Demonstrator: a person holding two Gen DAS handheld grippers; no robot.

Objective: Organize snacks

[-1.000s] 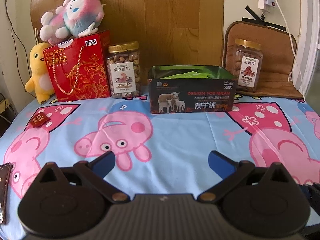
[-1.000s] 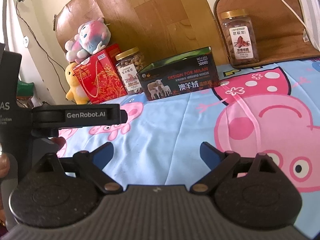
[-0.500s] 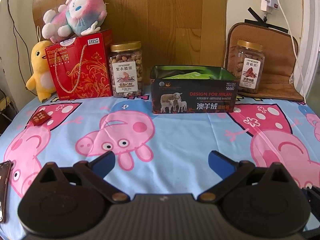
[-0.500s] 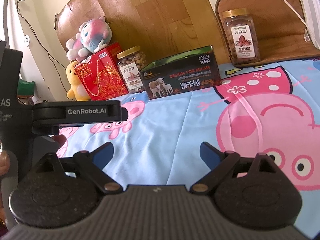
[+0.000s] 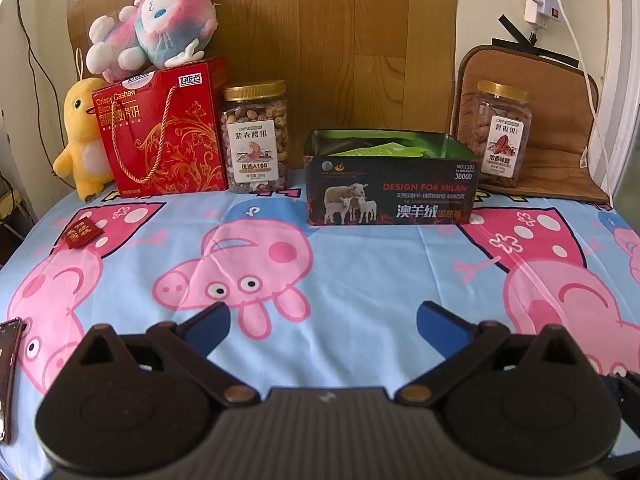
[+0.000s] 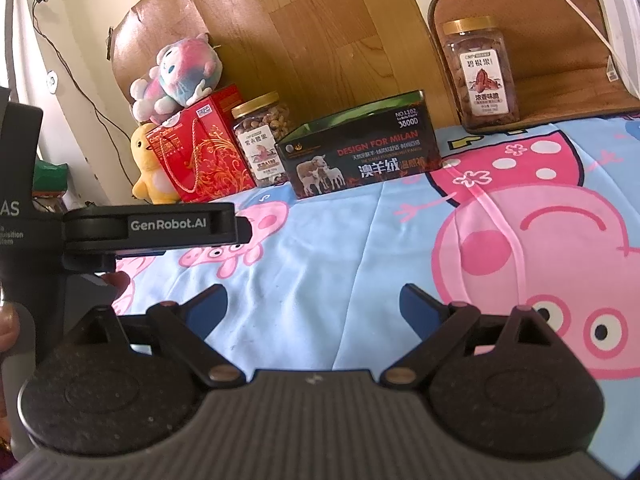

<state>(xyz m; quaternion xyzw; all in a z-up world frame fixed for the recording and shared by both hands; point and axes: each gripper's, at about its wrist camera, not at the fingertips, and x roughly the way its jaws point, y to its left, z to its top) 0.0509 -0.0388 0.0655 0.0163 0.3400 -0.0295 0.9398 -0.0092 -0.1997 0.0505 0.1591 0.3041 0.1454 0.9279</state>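
Note:
A dark open tin box (image 5: 390,192) with sheep pictures stands at the back middle of the table, a green packet (image 5: 380,150) inside. It also shows in the right wrist view (image 6: 360,156). A cashew jar (image 5: 256,140) and a red gift box (image 5: 160,132) stand to its left, a pecan jar (image 5: 500,136) to its right. A small red packet (image 5: 82,233) lies at the left. My left gripper (image 5: 320,322) is open and empty over the cloth, well short of the tin. My right gripper (image 6: 314,306) is open and empty, with the left gripper's body (image 6: 152,226) beside it.
Plush toys sit on the red box (image 5: 152,36) and beside it (image 5: 82,136). A brown cushion (image 5: 560,120) leans at the back right behind the pecan jar. A dark flat object (image 5: 8,376) lies at the table's left edge. The cartoon-pig cloth (image 5: 360,272) covers the table.
Both views have shifted slightly; the left gripper has eased back and up a little, so the objects sit lower in view. Both grippers stay open and empty.

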